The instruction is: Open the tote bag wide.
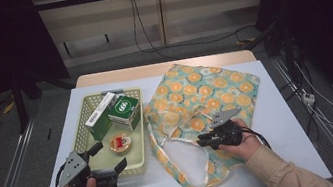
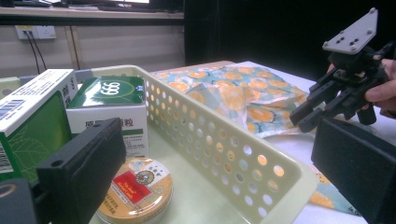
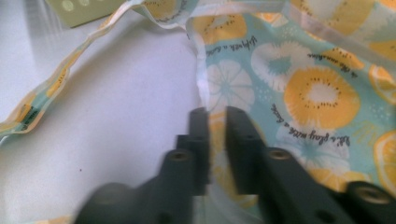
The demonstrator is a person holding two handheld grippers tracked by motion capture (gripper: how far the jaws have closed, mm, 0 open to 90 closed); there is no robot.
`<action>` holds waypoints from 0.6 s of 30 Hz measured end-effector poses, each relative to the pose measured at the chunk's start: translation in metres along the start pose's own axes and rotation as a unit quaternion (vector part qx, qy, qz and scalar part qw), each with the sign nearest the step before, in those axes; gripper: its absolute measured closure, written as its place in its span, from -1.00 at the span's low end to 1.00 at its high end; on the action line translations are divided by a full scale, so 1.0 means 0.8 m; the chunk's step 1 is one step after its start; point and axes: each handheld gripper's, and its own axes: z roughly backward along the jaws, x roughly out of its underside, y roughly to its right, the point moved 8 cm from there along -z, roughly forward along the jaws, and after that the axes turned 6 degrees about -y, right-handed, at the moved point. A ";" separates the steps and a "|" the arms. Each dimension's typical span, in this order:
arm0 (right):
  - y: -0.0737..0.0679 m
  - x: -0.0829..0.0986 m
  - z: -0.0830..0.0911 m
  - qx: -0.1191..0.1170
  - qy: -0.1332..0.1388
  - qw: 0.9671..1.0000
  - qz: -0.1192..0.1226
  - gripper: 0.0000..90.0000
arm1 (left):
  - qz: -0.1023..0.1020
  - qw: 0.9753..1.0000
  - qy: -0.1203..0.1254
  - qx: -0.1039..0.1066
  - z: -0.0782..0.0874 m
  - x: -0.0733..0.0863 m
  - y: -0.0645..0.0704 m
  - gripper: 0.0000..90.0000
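Tongs: left open over basket; right nipping bag hem, blurred.

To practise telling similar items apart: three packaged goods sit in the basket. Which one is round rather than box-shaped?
The flat round tin with the red label, lying at the basket's near end; the other two are green-and-white rectangular boxes behind it.

I saw a white table carrying two things directly. A pale perforated basket sat on its left part. Just right of the basket lay a flat cloth bag printed with orange slices, its near corner almost touching the basket's right wall. The bag's strap looped over bare tabletop, in front of the bag and right of the basket.
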 end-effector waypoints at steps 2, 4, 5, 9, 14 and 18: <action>0.002 0.003 -0.002 -0.001 -0.005 1.000 -0.002 0.93 | 0.001 1.000 0.000 0.001 0.000 0.000 0.000 -0.94; 0.003 0.005 -0.004 -0.002 -0.012 1.000 -0.003 1.00 | -0.002 1.000 0.000 0.001 0.000 -0.001 0.000 -0.94; 0.002 0.005 -0.006 -0.004 -0.014 1.000 -0.002 1.00 | -0.002 1.000 0.000 0.001 0.000 -0.001 0.000 -0.94; -0.001 0.006 -0.011 -0.006 -0.020 1.000 0.003 1.00 | -0.001 1.000 0.001 -0.001 0.000 -0.001 -0.001 -0.94; -0.004 -0.006 0.002 -0.028 0.015 0.999 -0.013 1.00 | -0.003 1.000 -0.001 0.000 -0.001 -0.001 0.000 -0.94; 0.004 -0.018 0.020 -0.030 0.046 0.998 -0.027 1.00 | -0.002 1.000 -0.001 -0.002 0.000 -0.001 0.000 -0.94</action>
